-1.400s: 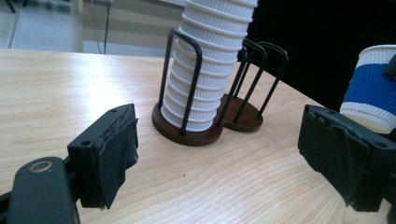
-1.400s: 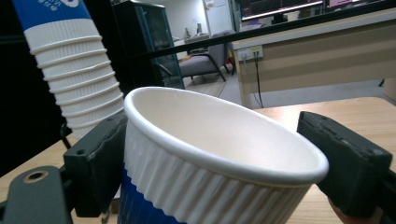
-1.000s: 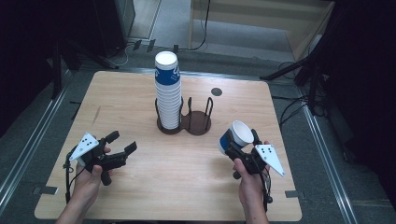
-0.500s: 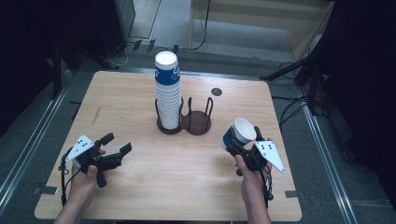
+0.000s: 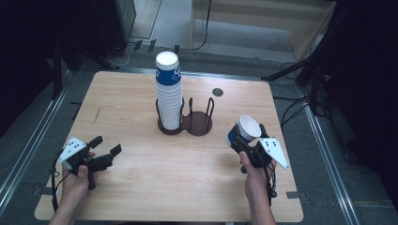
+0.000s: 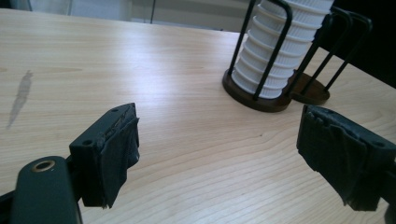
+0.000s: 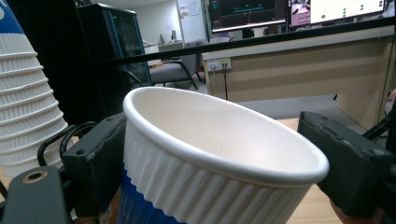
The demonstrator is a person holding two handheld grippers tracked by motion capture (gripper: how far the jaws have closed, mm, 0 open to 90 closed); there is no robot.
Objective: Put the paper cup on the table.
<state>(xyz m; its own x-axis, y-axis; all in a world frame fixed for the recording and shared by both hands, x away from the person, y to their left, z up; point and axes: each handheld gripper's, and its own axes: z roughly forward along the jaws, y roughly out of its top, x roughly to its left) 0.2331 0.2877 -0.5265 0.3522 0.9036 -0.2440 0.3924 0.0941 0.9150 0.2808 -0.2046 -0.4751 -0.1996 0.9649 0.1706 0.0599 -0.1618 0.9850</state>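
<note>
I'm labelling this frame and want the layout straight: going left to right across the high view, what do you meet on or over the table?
Left gripper, open with nothing between its jaws → tall stack of paper cups in the holder → holder's vacant ring → single paper cup → right gripper shut on it.

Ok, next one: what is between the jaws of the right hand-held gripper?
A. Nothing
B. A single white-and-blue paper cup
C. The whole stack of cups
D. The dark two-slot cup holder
B: the right hand-held gripper has its jaws closed on the sides of one paper cup, held off the table with its mouth open and tilted.
</note>
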